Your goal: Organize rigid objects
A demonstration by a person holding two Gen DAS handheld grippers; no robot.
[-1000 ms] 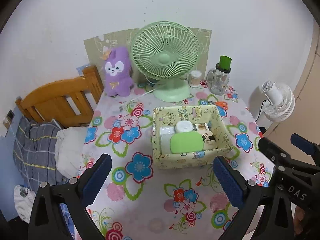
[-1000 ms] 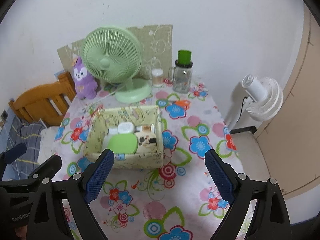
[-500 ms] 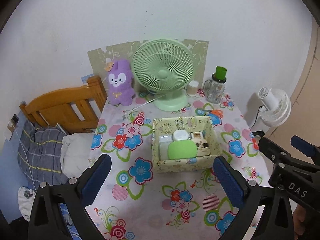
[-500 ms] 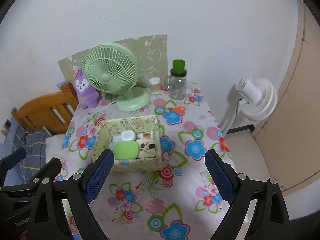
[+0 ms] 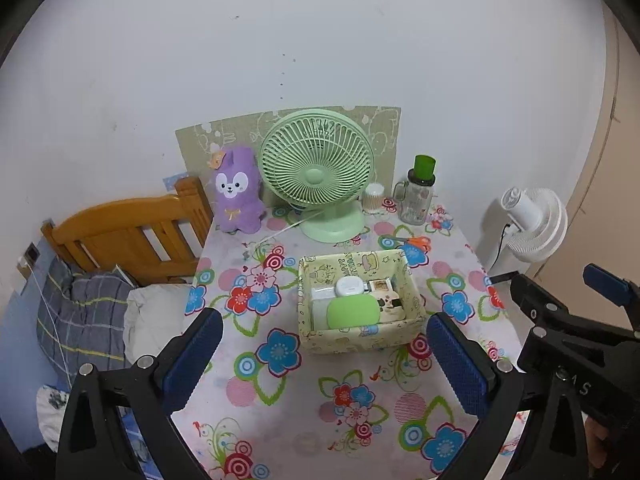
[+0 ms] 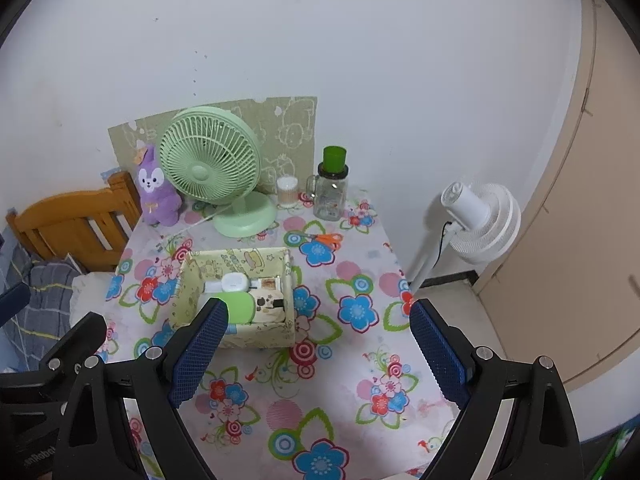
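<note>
Left gripper (image 5: 324, 356): wide apart, holding nothing, up above the table.
Right gripper (image 6: 320, 348): wide apart, holding nothing.
Box (image 5: 360, 340): on the flowery table (image 5: 304, 432), in front of the green fan (image 5: 316, 172).
In the box: green case (image 5: 352, 312), white round case (image 5: 349, 286), small patterned boxes (image 5: 386, 294).
Near the fan: purple bunny toy (image 5: 236, 192), jar (image 5: 418, 196).

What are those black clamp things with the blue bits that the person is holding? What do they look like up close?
Two matching hand-held grippers. The left gripper and right gripper each have two black plastic fingers with angular, triangular frames, silver screws at the joints, and blue cross-hatched rubber pads on the inner faces. White lettering marks the black bodies, too partial to read. No cables or sleeves show.
</note>
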